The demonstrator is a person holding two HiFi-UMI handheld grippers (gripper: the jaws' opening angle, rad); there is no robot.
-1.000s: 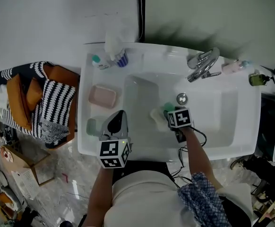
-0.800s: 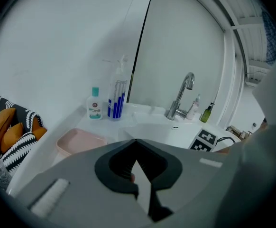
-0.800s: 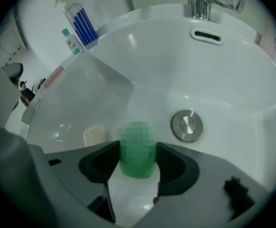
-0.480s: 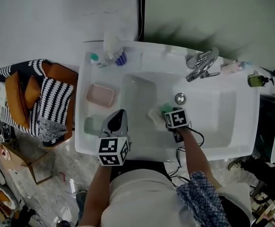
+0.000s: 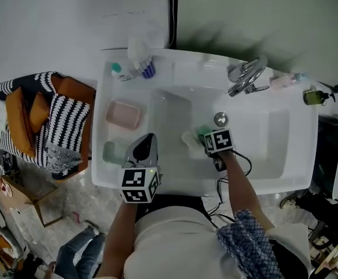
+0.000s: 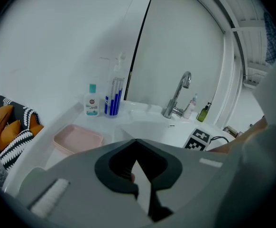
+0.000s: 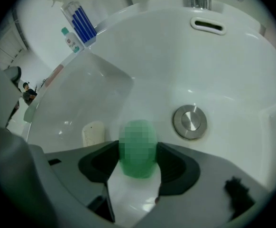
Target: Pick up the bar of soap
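A green bar of soap [image 7: 138,148] lies low in the white sink basin [image 5: 273,132], left of the drain [image 7: 190,121]. My right gripper [image 7: 138,152] is shut on it, one dark pad against each side. In the head view the soap [image 5: 204,132] peeks out just beyond that gripper [image 5: 207,138]. A cream bar [image 7: 93,133] lies beside it to the left, also seen in the head view [image 5: 190,139]. My left gripper [image 5: 145,141] hovers over the sink's front rim, shut with nothing in it [image 6: 136,144].
A pink soap dish [image 5: 125,114] sits on the left ledge, with a small bottle [image 5: 118,70] and a toothbrush cup [image 5: 147,68] behind it. The faucet [image 5: 247,77] stands at the back, a green bottle [image 5: 313,97] at far right. A basket of striped cloth [image 5: 47,124] stands left of the sink.
The right gripper has stayed in the basin around the green soap, shifting only slightly. The left gripper has not moved. Someone's legs have appeared on the floor at lower left.
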